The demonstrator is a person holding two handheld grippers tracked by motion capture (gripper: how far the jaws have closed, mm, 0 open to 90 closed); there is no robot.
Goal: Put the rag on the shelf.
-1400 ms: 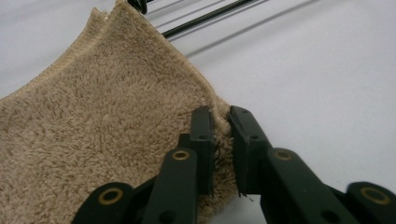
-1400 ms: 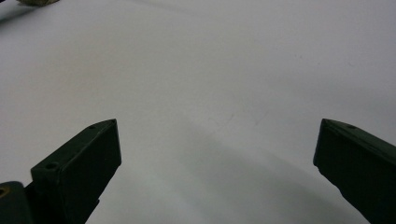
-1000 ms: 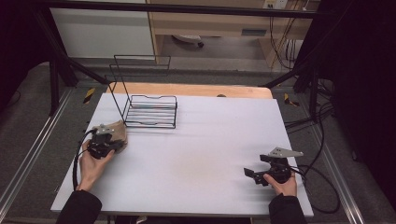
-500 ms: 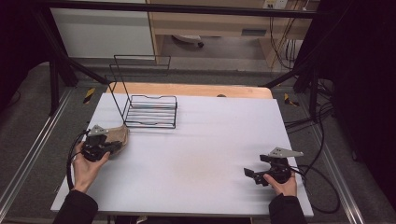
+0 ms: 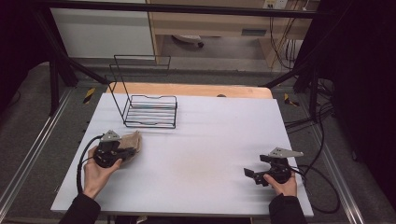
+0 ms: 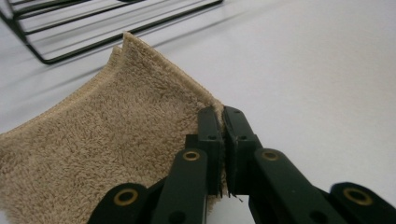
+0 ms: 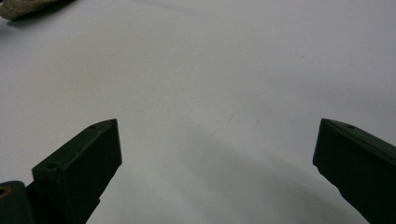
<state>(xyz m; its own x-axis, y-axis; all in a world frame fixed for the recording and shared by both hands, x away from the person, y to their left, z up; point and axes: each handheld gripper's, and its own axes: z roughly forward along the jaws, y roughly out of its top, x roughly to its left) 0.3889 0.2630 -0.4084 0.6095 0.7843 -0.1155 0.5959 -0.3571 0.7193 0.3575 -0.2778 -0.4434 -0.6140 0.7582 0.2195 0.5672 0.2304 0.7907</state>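
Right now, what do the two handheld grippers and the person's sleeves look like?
Both the left gripper and right gripper are black, each topped by a grey three-cornered plate and trailing a black cable. Their fingers are flat black bars with brass-coloured rivets at the joints. Both sleeves are dark.
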